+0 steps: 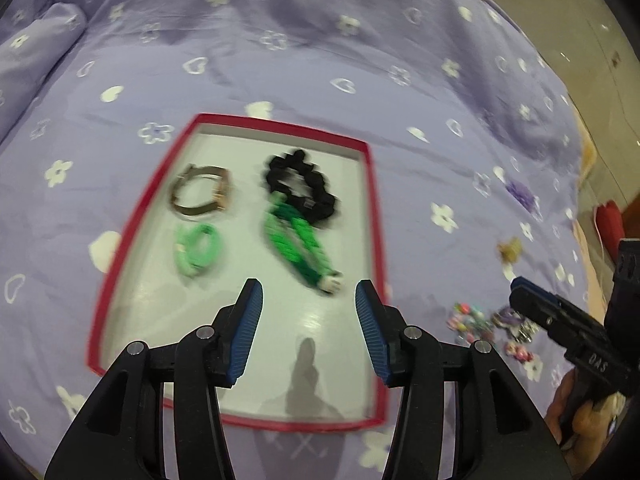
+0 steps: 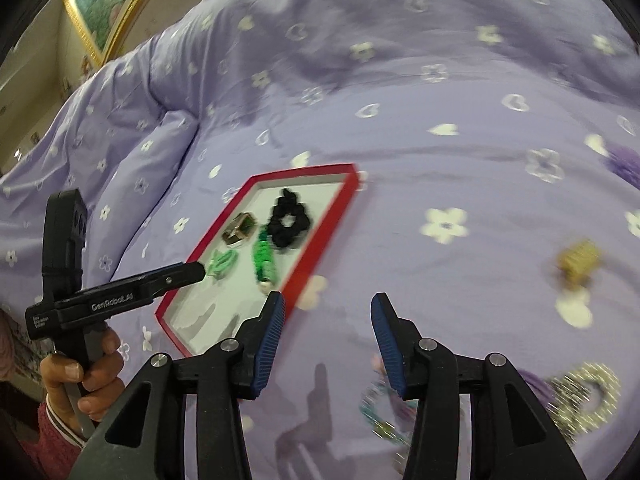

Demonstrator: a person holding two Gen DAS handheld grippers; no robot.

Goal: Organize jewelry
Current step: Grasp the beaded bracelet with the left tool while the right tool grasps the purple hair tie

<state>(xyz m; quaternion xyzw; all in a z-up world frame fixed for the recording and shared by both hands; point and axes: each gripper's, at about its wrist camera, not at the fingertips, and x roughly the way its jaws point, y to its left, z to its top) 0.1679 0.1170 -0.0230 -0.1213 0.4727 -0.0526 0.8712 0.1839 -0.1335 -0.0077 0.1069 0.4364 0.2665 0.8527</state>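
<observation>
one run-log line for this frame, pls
left gripper: open, empty, over red tray | right gripper: open, empty, over bedspread | tray: black scrunchie, green items | loose jewelry outside tray

I saw a lilac bedspread (image 2: pixel 400 128) with white flowers and hearts covering the bed, a gold-framed picture (image 2: pixel 108 12) on the wall, beige floor (image 1: pixel 592 20) beyond.

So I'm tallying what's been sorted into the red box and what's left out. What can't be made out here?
- Small colourful pieces on the bedspread, left wrist view: motion-blurred, and the right gripper covers some; no count.
- Beaded item, right wrist view: partly behind a finger.
- Gold-coloured item: blurred, type unclear.
- Brownish band in the red box: blurred.
</observation>
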